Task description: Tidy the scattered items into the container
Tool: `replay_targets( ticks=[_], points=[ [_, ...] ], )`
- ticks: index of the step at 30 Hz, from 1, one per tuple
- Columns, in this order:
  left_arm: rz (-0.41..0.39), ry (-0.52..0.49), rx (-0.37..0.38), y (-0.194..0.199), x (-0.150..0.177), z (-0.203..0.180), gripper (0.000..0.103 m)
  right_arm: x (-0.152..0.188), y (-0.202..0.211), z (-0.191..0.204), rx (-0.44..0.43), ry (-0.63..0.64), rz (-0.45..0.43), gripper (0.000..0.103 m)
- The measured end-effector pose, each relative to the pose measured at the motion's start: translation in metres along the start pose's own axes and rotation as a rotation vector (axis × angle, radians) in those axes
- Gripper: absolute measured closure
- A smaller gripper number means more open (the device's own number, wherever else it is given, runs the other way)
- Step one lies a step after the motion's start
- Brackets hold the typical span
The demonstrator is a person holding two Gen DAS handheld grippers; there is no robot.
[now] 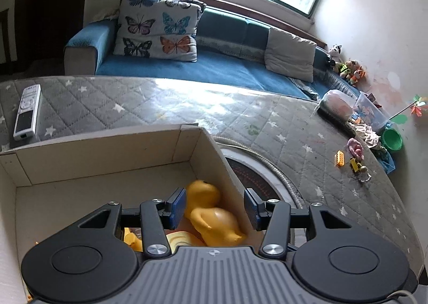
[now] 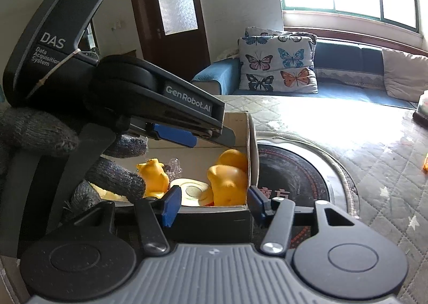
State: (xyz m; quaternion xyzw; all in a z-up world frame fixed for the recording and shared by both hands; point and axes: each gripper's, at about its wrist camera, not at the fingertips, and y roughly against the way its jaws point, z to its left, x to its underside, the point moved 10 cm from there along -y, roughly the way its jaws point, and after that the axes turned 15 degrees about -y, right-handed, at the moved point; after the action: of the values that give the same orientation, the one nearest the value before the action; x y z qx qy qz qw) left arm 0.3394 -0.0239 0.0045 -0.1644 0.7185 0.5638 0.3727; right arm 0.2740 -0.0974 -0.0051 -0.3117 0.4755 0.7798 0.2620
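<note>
A cardboard box (image 1: 107, 159) sits on the quilted table; it also shows in the right wrist view (image 2: 251, 149). Inside lie a large yellow rubber duck (image 1: 211, 218) (image 2: 230, 181), a smaller yellow duck (image 2: 153, 177) and a yellow roll of tape (image 2: 192, 191). My left gripper (image 1: 215, 207) is open above the box, the large duck below its fingers, untouched. My right gripper (image 2: 211, 206) is open and empty at the box's near wall. The left gripper body (image 2: 171, 106) hangs over the box in the right wrist view.
A remote (image 1: 28, 111) lies at the table's far left. Small toys (image 1: 353, 155) and a green cup (image 1: 392, 139) lie at the right edge. A round black hotplate (image 2: 291, 175) is set in the table beside the box. A blue sofa (image 1: 214, 63) stands behind.
</note>
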Motion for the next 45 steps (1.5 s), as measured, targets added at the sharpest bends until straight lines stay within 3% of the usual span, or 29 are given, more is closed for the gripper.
replay_targets(
  ticks=[6,12,15,23,32,45],
  points=[
    [-0.015,0.009,-0.005,0.01,0.005,0.001,0.052,0.002,0.003,0.003,-0.004,0.008,-0.007,0.036],
    [-0.032,0.016,0.001,0.027,0.015,0.0,0.052,0.009,0.009,0.008,-0.011,0.018,-0.007,0.034],
    [-0.04,0.027,0.013,0.036,0.02,0.0,0.052,0.013,0.012,0.009,-0.008,0.016,-0.009,0.024],
    [-0.047,0.016,0.007,0.058,0.035,-0.005,0.053,0.024,0.021,0.01,0.002,0.015,-0.01,0.02],
    [-0.019,-0.013,-0.05,0.077,0.064,-0.011,0.054,0.039,0.032,0.013,0.004,0.005,-0.007,0.017],
    [0.04,0.026,-0.096,0.09,0.103,-0.009,0.054,0.063,0.041,0.019,-0.004,-0.005,0.014,0.011]
  ],
)
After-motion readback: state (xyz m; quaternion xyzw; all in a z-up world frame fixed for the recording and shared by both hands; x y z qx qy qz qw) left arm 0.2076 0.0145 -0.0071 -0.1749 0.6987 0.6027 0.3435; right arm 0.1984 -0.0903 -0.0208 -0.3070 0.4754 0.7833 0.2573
